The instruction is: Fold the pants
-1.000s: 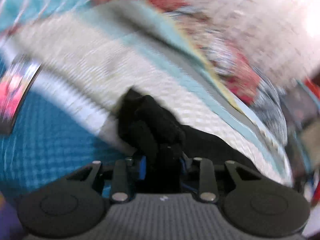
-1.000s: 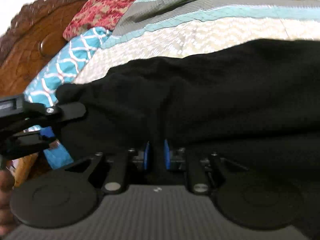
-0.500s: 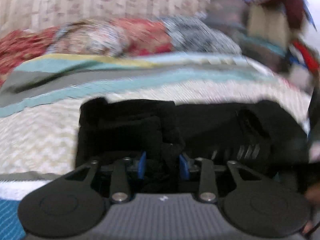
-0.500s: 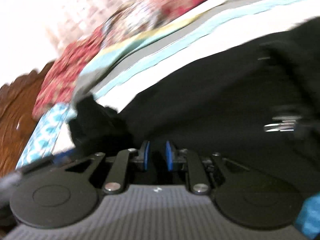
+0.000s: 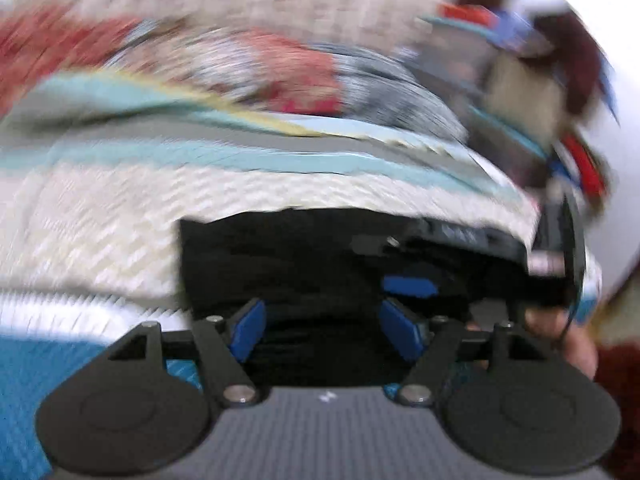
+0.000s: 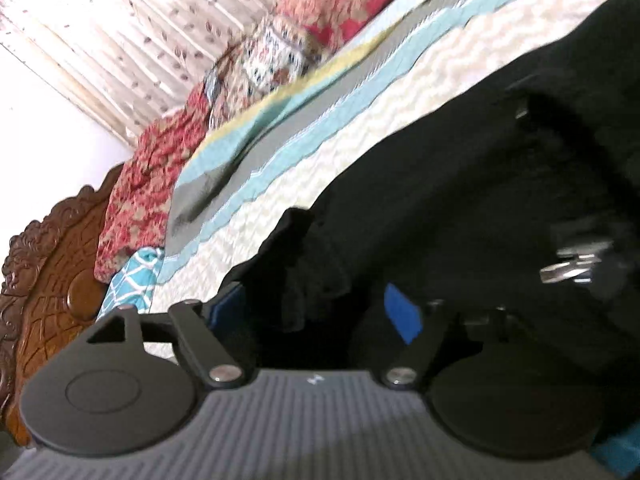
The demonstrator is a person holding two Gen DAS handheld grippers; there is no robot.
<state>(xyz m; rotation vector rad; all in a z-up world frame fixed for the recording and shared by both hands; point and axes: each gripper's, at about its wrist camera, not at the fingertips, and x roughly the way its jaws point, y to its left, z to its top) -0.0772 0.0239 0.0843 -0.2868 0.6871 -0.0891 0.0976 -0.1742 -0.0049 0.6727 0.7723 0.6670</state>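
Bedding fills both wrist views: a striped quilt in cream, teal, grey and yellow bands covers the bed, with a carved wooden headboard at the left edge of the right wrist view and a flowered curtain behind it. Red patterned pillows lie along the far side of the quilt, beside a teal lattice-print cushion. Black pants lie spread on the cream band of the quilt, a bunched fold rising near the camera in the right wrist view; in the blurred left wrist view the pants show as a squared-off dark block on the same cream band. Blurred stacked items stand at the far right of that view; whether any is a container, and what it might hold, cannot be told. The right gripper has its blue pads spread wide and opening, black cloth lying between them without being pressed. The left gripper is likewise opening, pads apart over the pants' near edge. A person's fingers show at the right.
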